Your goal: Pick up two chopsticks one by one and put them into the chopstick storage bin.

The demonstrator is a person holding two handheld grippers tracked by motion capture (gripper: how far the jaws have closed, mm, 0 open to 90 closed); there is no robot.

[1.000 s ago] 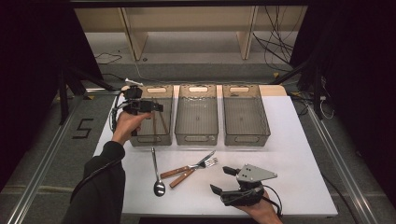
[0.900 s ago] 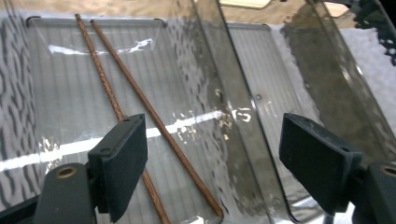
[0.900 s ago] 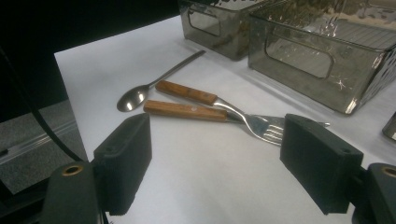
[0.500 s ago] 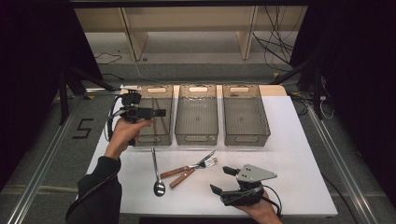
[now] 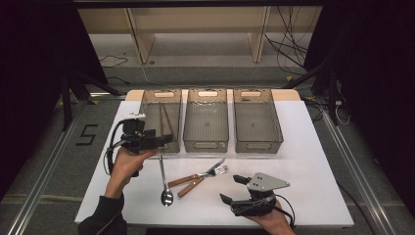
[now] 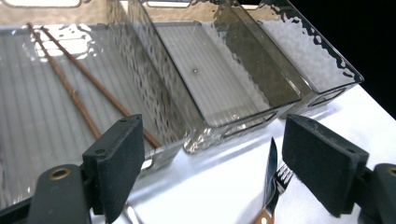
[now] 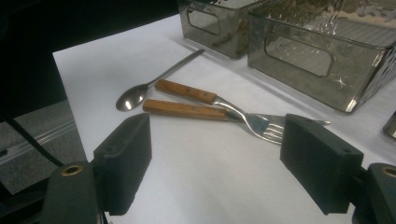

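Basically sorting cutlery into bins, judged from layout:
L gripper: left hand-held black two-jaw gripper (image 5: 164, 138), mid-left of high view, jaws spread wide, nothing between them; hovers at near end of the left bin.
R gripper: right hand-held black two-jaw gripper w/ grey plate (image 5: 233, 190), lower right-centre of high view, jaws released and empty, low over the white table (image 5: 313, 161).
Target pieces: wood-handled steel fork (image 5: 198, 176) + wood-handled steel knife (image 5: 199, 182), touching/crossed at the metal ends, centre-bottom of high view.
Direction: both lie just left of R gripper's tips in high view; in right gripper view they sit ahead between the jaws, fork (image 7: 219, 103).
Long axis: diagonal, handles lower-left, tines/blade upper-right toward the bins.
Spoon: all-steel spoon (image 5: 164, 180), left of the fork, axis near vertical in frame, bowl toward the person; directly below L gripper.
Nearer arm: R for fork/knife, L for spoon (my call).
Bin 1: left smoky clear plastic bin (image 5: 147, 105), holds two brown chopsticks (image 5: 165, 118); also chopsticks (image 6: 74, 86).
Bin 2: middle smoky clear plastic bin (image 5: 188, 128), nothing inside.
Bin 3: right smoky clear plastic bin (image 5: 279, 128), nothing inside.
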